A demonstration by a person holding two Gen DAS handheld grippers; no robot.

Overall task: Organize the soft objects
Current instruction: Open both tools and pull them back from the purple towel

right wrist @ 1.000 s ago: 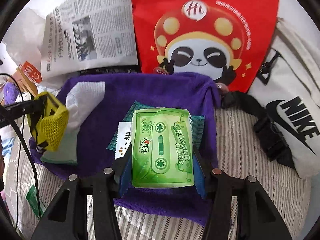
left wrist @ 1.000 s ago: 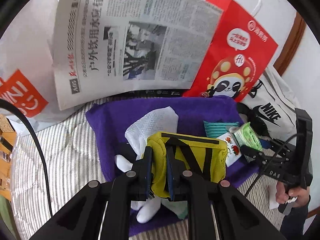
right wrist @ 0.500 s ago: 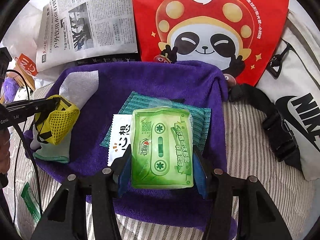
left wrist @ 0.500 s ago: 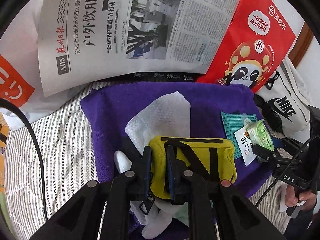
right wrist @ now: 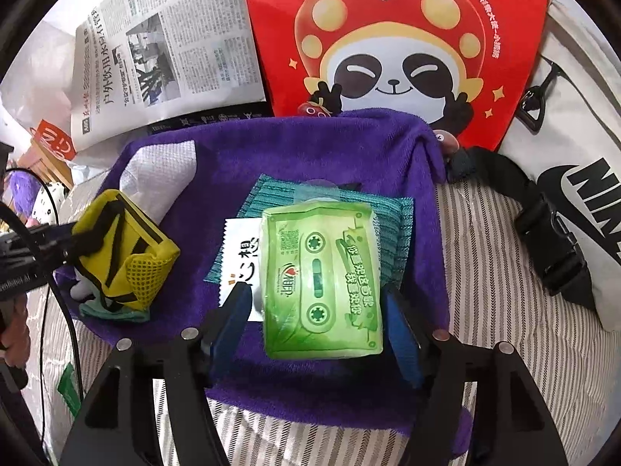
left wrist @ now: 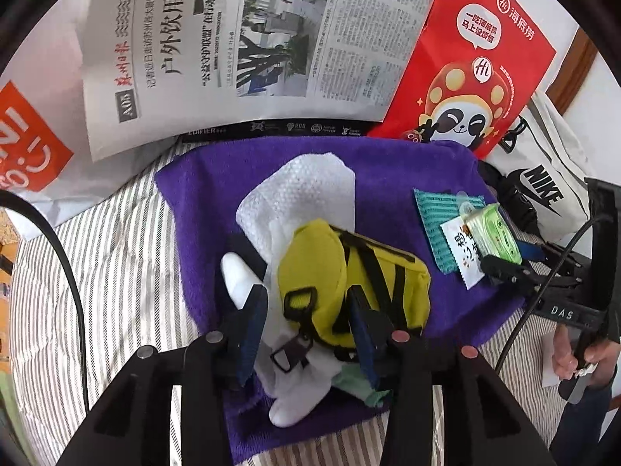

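A yellow pouch [left wrist: 310, 264] with black straps lies on white cloths [left wrist: 302, 190] at the left of a purple towel [left wrist: 388, 178]. My left gripper [left wrist: 306, 326] straddles the pouch. Its jaws are opening and the left pad stands clear of the pouch. On the towel's right side [right wrist: 310, 143] a green tissue pack [right wrist: 322, 279] rests on a teal cloth [right wrist: 392, 217] and a white sachet [right wrist: 240, 252]. My right gripper [right wrist: 316, 322] has the pack between its jaws, which are opening with gaps beside the pack. In the right wrist view the pouch [right wrist: 128, 248] sits at the left.
A newspaper [left wrist: 252, 39] and a red panda bag [left wrist: 477, 70] stand behind the towel. At the right are a white Nike bag [right wrist: 574, 155] and its black buckled strap [right wrist: 543, 225]. Striped bedding [left wrist: 108, 256] lies all around. A black cable [left wrist: 66, 256] hangs at the left.
The left jaws have parted and let go of the yellow pouch, which now lies on the white cloths; the gripper sank a little. The right jaws have widened off the green pack.
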